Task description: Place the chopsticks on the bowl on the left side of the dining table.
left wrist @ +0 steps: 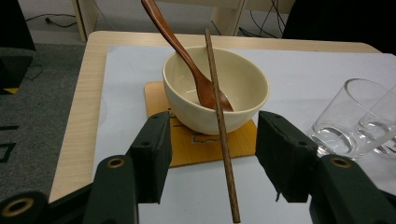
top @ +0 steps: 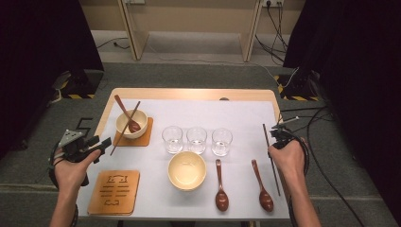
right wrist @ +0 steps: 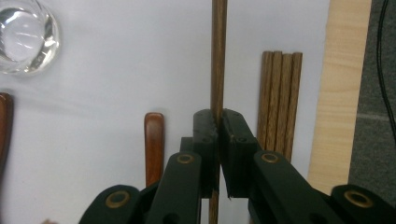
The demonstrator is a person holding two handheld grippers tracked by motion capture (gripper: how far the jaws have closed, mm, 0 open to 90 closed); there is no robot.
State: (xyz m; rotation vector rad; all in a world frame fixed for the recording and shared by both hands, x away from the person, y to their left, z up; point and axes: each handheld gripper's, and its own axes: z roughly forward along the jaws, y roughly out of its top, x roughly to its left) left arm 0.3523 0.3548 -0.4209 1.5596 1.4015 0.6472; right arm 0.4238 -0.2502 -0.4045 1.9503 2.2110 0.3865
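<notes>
Left of the three empty glasses (top: 196, 140), the open left tongs (left wrist: 212, 158) face a bowl (left wrist: 243, 88) holding a spoon (left wrist: 205, 91) and one chopstick (left wrist: 223, 135); below the glasses an empty bowl (top: 187, 170); right of them, the right tongs (right wrist: 218, 122) clamp a chopstick (right wrist: 218, 56) – stiff, slim, likely slippery, best gripped mid-shaft

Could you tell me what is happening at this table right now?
A person is setting out tableware with a gripper in each hand. The right gripper is shut on a single chopstick, lifted beside more chopsticks lying at the table's right edge. The left gripper is open in front of a bowl on a coaster, which already holds a spoon and one chopstick leaning over its rim. A second bowl, an empty coaster, three glasses and two spoons wait nearby.
</notes>
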